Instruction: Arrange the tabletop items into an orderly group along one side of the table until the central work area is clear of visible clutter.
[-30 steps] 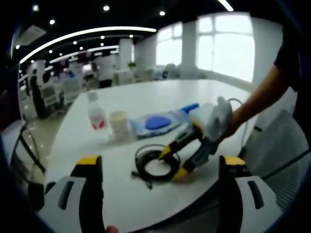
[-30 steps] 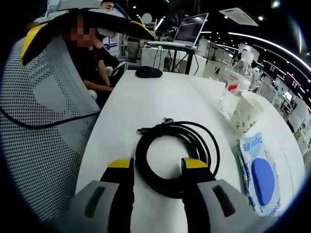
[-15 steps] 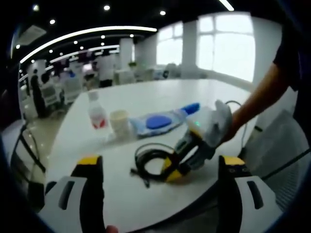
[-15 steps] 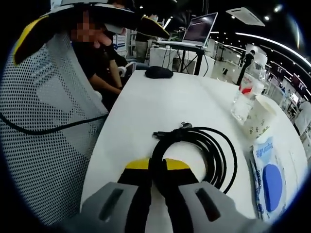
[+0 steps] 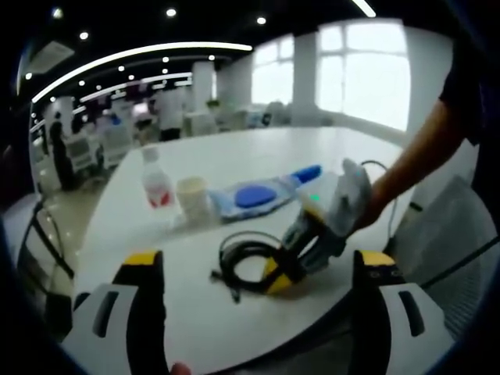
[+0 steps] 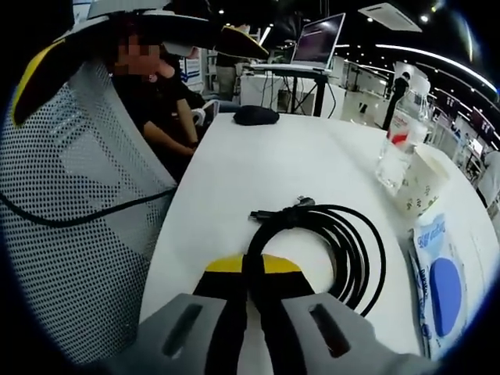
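A black coiled cable [image 6: 355,248] lies on the white table [image 6: 258,168] near its front edge. My right gripper [image 6: 252,266] is shut on the near side of the coil, with a strand pinched between the yellow tips. From the left gripper view, that same right gripper [image 5: 280,275] grips the cable [image 5: 241,262], held by a gloved hand [image 5: 348,194]. My left gripper [image 5: 259,259] hangs open wide in front of the table, holding nothing. A water bottle [image 6: 394,144], a paper cup [image 6: 422,183] and a blue wipes pack [image 6: 441,281] stand in a row beyond the coil.
A black mouse [image 6: 256,115] rests at the table's far end, with a laptop [image 6: 319,43] on a stand behind it. A white mesh chair [image 6: 78,203] and a seated person sit close to the table's left edge. Bottle [image 5: 156,186], cup [image 5: 193,199] and pack [image 5: 254,195] cluster mid-table.
My right gripper went from open around the coil's near side to shut on it. The coil has barely shifted. The left gripper has stayed still and open.
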`<state>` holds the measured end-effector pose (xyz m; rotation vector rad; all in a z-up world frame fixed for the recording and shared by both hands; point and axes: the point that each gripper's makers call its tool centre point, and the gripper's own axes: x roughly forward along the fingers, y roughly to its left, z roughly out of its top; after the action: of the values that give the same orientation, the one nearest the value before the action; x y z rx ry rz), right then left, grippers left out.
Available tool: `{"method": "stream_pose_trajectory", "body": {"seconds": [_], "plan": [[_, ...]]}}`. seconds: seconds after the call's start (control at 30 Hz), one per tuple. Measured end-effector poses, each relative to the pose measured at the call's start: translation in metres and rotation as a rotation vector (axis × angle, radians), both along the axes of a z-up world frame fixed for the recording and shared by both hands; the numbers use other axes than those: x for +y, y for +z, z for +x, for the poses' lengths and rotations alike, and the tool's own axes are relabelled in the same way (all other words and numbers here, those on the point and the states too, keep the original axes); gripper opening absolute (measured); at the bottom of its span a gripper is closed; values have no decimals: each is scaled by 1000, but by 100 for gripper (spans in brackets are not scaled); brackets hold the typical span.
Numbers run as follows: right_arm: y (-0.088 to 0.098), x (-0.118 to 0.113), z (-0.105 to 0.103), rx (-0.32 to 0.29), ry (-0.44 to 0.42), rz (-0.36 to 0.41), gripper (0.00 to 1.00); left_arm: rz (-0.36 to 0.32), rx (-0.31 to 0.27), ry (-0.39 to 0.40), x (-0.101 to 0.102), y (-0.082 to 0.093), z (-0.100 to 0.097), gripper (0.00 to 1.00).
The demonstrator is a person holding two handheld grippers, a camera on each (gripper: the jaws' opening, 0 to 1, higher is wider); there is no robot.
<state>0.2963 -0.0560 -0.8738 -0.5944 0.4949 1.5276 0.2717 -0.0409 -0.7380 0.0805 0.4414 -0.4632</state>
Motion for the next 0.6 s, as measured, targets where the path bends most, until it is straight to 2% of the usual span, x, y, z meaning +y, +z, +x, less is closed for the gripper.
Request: {"method": "stream_pose_trajectory", "body": {"seconds": [0.37,0.6], "plan": [[21,-1,-6,22,-30,73,3,0,-16,0,0,3,2,99],[34,-4,-2,24,-54,105,2,0,-23,2,1,3,3,99]]}}
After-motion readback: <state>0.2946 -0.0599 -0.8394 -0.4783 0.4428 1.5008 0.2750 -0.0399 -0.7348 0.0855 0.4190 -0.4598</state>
